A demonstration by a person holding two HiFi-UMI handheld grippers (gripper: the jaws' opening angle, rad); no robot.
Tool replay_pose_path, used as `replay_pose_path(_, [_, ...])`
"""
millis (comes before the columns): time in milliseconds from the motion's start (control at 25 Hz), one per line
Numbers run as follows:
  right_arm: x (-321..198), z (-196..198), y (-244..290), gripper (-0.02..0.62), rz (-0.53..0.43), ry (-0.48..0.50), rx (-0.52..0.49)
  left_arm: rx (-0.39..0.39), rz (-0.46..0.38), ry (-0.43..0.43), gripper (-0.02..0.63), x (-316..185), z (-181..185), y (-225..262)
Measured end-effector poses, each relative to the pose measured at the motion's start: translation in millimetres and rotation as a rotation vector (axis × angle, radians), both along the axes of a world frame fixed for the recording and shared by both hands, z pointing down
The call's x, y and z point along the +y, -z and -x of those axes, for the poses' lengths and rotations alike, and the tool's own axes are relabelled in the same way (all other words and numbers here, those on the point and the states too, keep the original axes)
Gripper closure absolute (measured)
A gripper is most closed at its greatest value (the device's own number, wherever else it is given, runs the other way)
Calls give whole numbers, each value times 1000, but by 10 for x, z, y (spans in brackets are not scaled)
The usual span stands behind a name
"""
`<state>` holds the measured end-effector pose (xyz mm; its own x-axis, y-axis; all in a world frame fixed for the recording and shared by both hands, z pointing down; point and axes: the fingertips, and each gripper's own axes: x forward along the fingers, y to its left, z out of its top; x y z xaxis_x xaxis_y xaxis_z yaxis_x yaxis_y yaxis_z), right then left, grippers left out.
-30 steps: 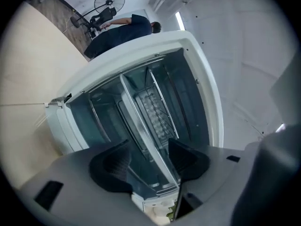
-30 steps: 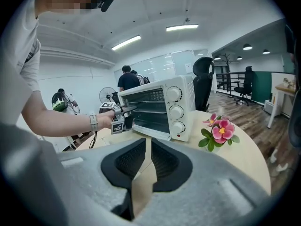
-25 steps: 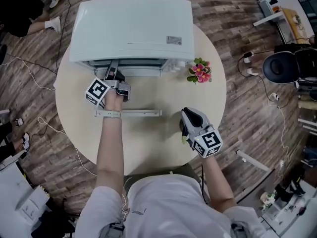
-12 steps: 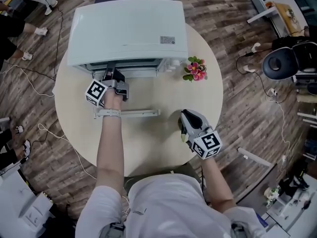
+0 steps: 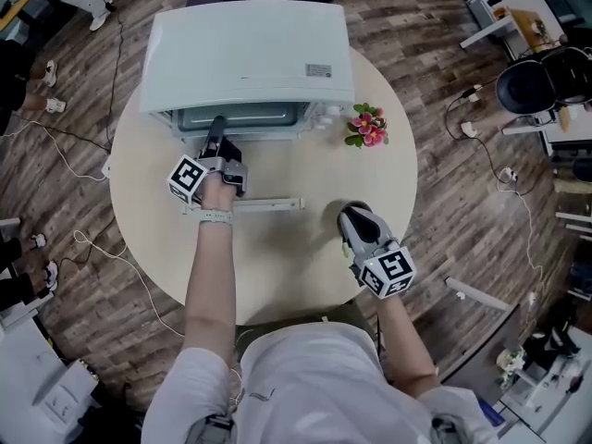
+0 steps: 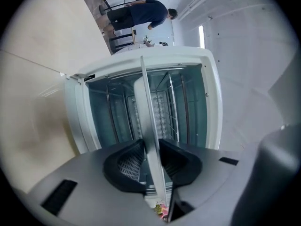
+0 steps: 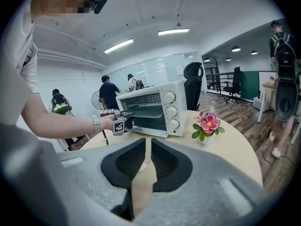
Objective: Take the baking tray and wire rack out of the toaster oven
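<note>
A round pale desk (image 5: 277, 266) fills the middle of the head view, standing on a wood-plank floor (image 5: 444, 183). A white toaster oven (image 5: 248, 54) sits at the upper centre of the desk. Its door is dropped open toward the lower frame, and the door's handle bar (image 5: 264, 204) lies level above the desk top.

In the left gripper view the picture is turned on its side, looking straight into the oven cavity. The baking tray (image 6: 143, 102) shows edge-on as a thin pale plate running from the bottom centre up into the cavity, so it is mostly inside the oven. To its right the wire rack (image 6: 171, 107) shows as bright bars, also inside.

The left claw (image 5: 219, 137) reaches over the open door to the oven mouth at the upper left of the desk. Its jaws have just been closing, and the ribbed pads (image 6: 129, 161) now pinch the near edge of the baking tray between them.

The right claw (image 5: 354, 215) hovers over bare desk right of centre, well apart from the oven. Its jaws are drawn almost together, with only a slit between the pads and nothing in it.

A small pot of pink flowers (image 5: 367, 128) stands just beside the oven's right front corner.
</note>
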<state>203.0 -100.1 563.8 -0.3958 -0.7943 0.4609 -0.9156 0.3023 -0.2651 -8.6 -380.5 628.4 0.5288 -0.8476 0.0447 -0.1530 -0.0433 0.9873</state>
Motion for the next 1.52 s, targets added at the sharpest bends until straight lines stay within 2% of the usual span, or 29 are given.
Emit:
replay_pose_path(440, [290, 251, 64, 560, -11, 15, 1, 142, 47, 27, 537, 485, 139, -67])
replay_pose_path(560, [401, 322, 82, 560, -14, 20, -1, 207, 41, 26, 537, 626, 125, 52])
replay_pose_path(720, [527, 401, 106, 560, -18, 25, -5, 146, 56, 23, 537, 828, 235, -64])
replay_pose_path(1040, [777, 534, 154, 560, -34, 42, -9, 139, 71, 17, 540, 1229, 398, -66])
replay_pose_path(1320, [970, 641, 126, 560, -32, 61, -25, 162, 36, 2, 548, 1605, 595, 22])
replay_pose_path(1520, [1087, 793, 138, 560, -31, 83, -52, 159, 66, 19, 548, 1954, 802, -6])
